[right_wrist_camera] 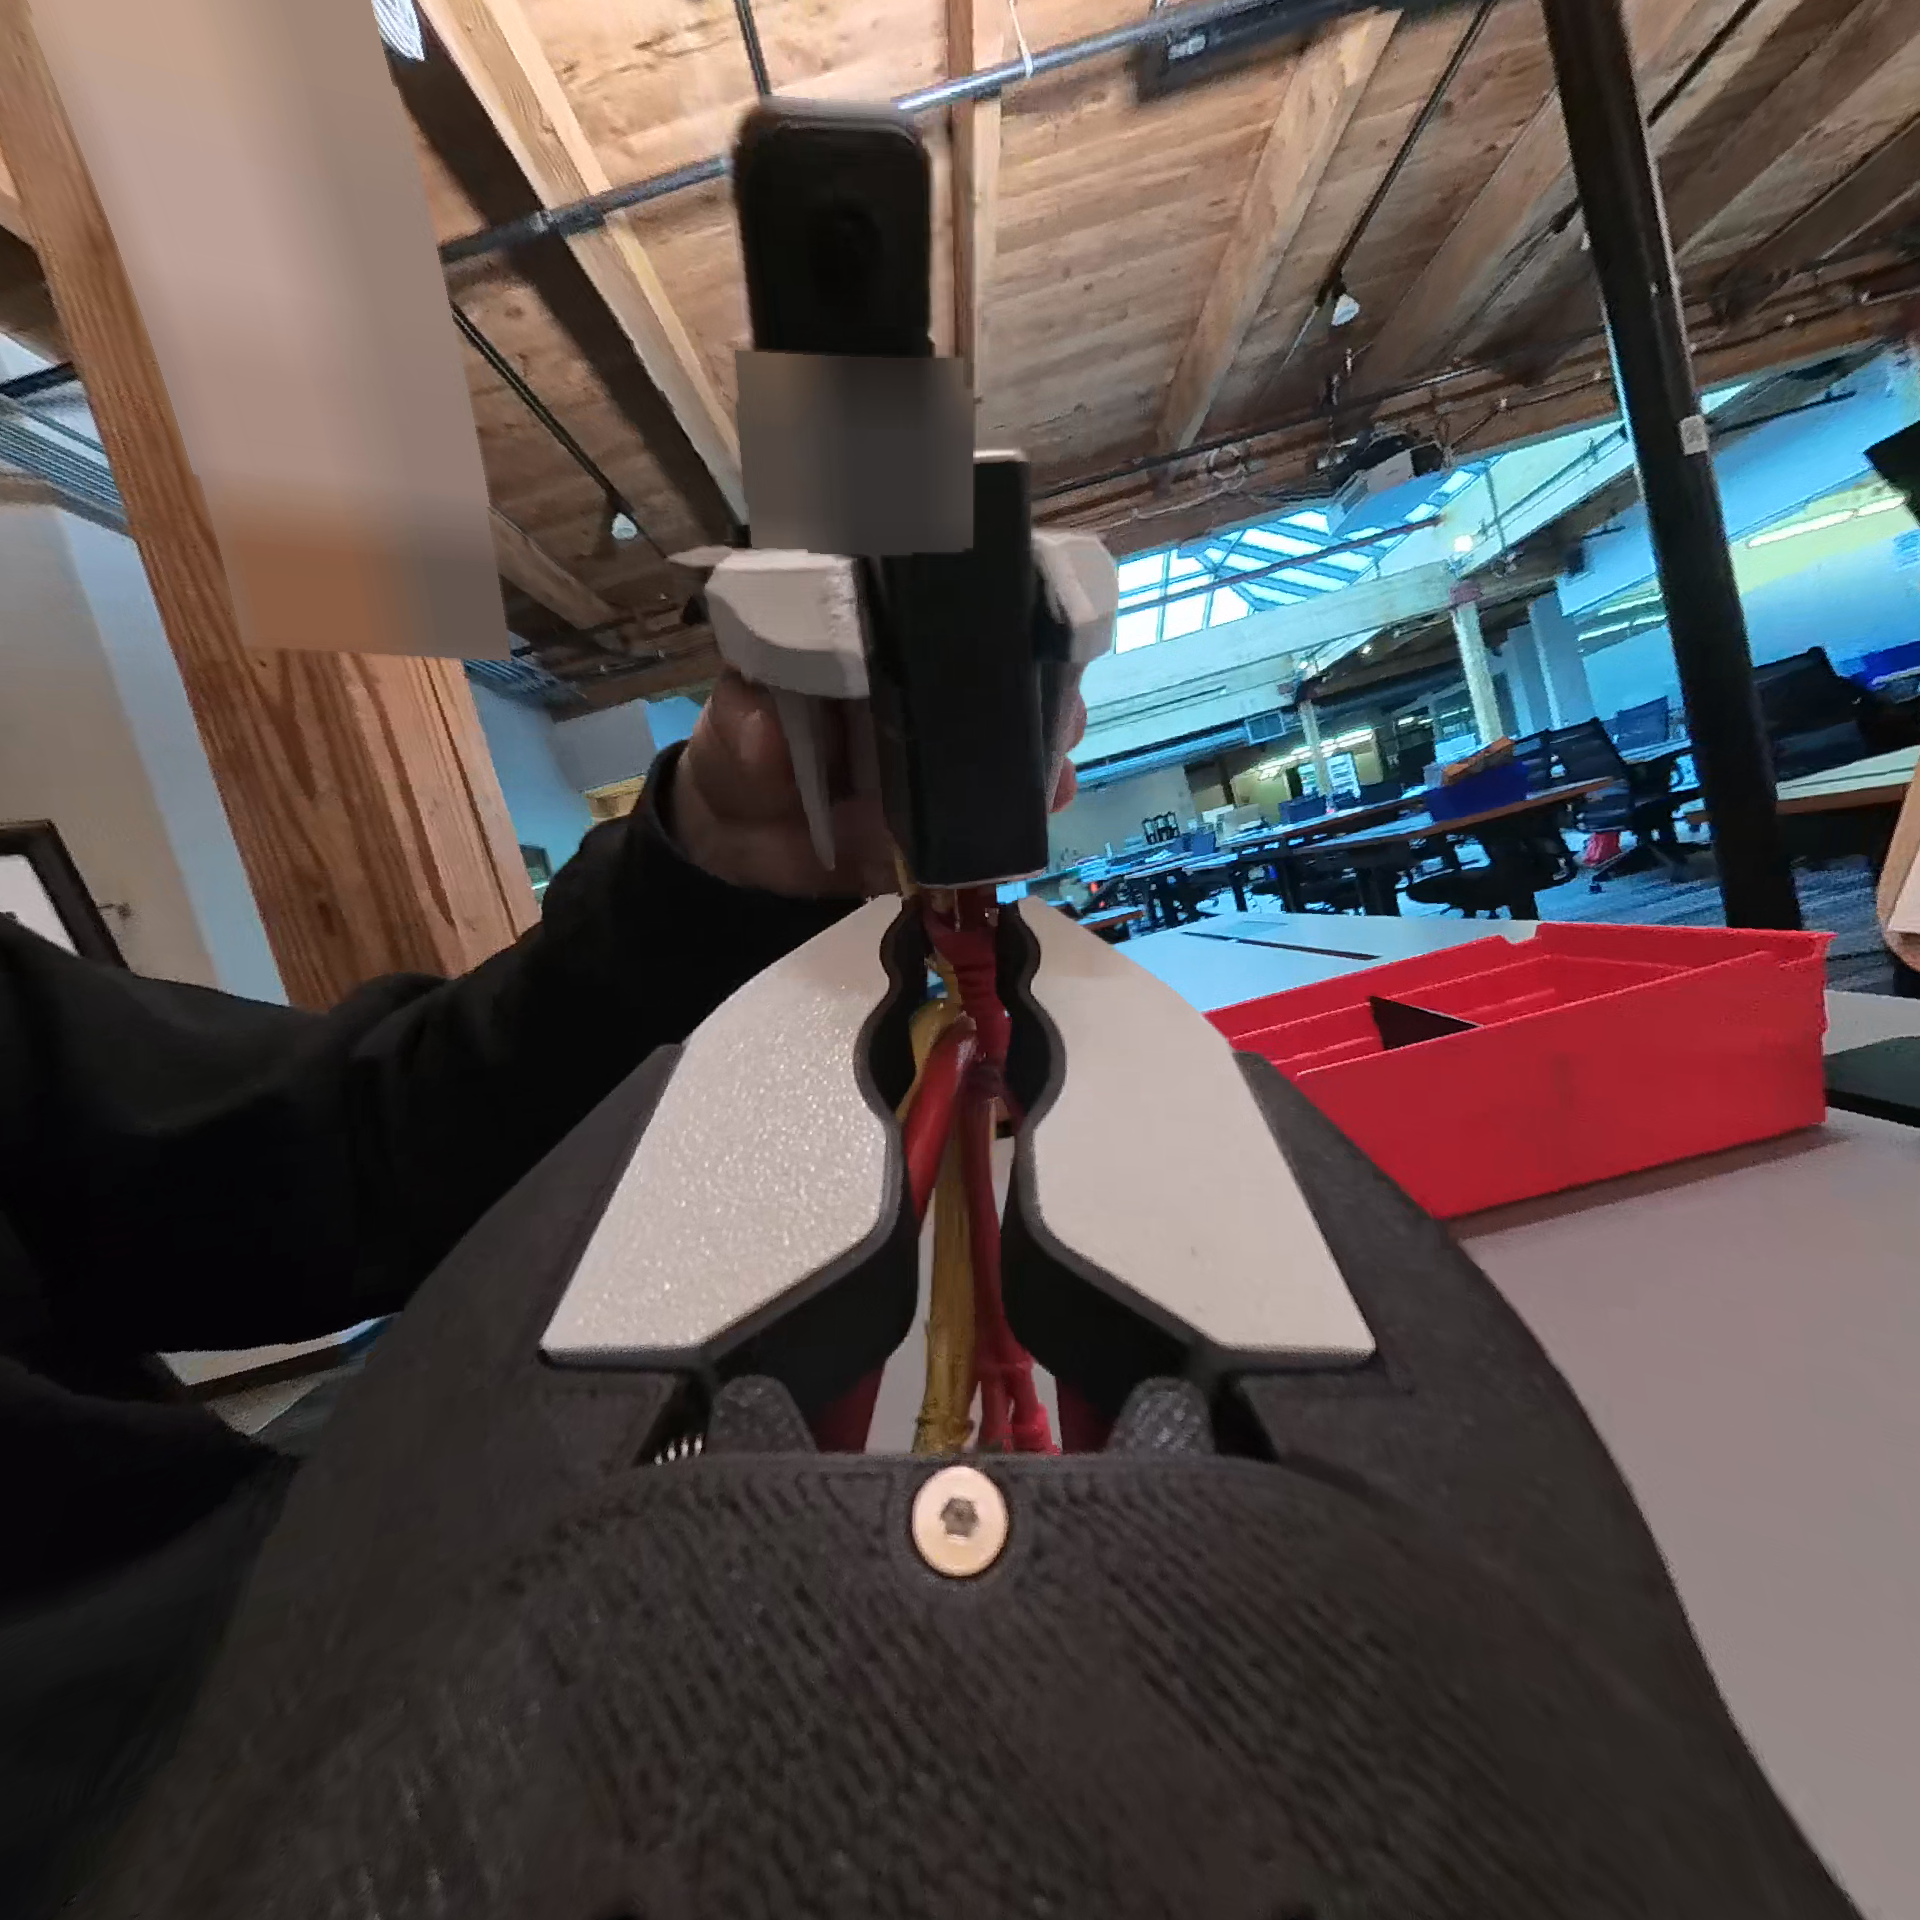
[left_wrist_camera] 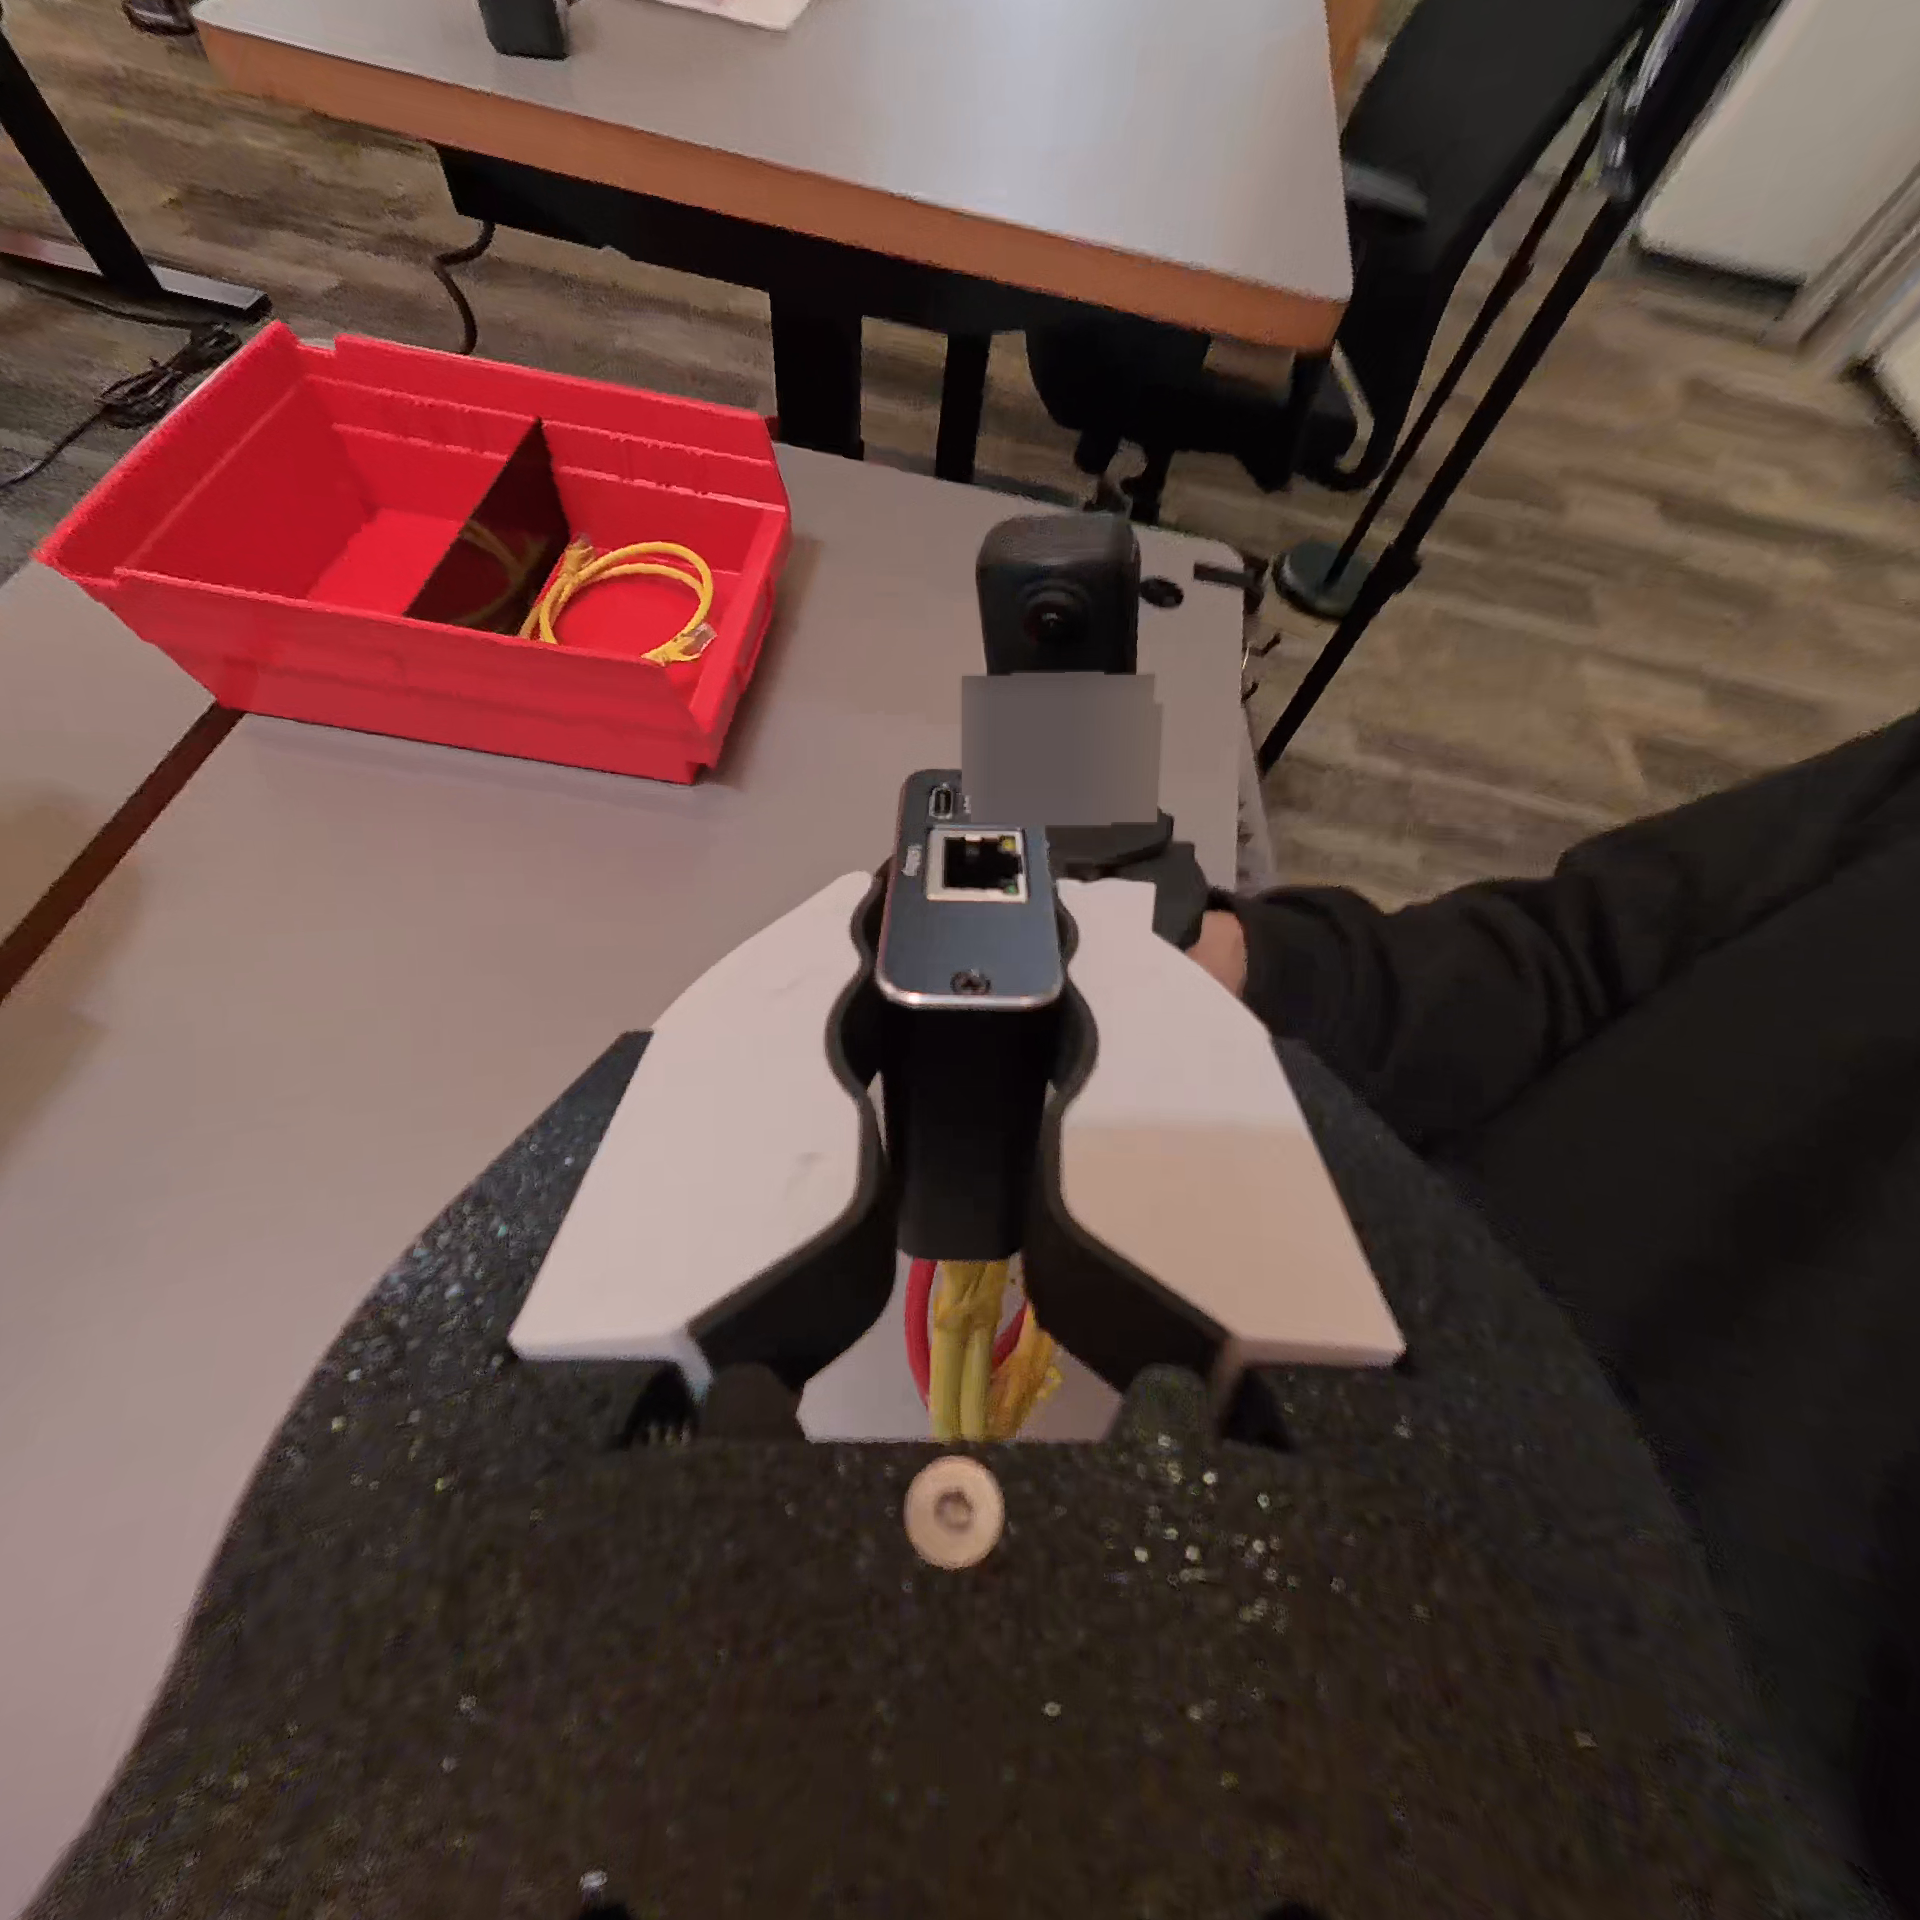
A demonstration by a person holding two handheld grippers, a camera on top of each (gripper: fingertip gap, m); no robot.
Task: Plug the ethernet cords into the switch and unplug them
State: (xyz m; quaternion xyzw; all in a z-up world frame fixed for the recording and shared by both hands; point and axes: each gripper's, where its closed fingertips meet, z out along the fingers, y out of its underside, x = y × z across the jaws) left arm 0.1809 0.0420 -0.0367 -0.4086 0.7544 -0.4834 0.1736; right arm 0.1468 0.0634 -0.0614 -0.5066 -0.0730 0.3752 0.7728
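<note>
Switch (left_wrist_camera: 971, 935) clamped in left gripper (left_wrist_camera: 966, 956), right gripper (right_wrist_camera: 961, 997) pinching red cord (right_wrist_camera: 982, 1003) beneath.

Left gripper (left_wrist_camera: 971, 997): jaws drawn in on a dark, slim device that stands between the white-faced fingers (left_wrist_camera: 758, 1122); contact on both sides; the tool points forward and down. In the right wrist view this same tool appears raised and upright, held by a hand (right_wrist_camera: 758, 790) in a black sleeve (right_wrist_camera: 343, 1101). Right gripper (right_wrist_camera: 961, 997): jaws nearly together around a red cable, tips aimed upward; its holder's black-sleeved forearm (left_wrist_camera: 1538, 997) reaches in from the right side of the left wrist view.
</note>
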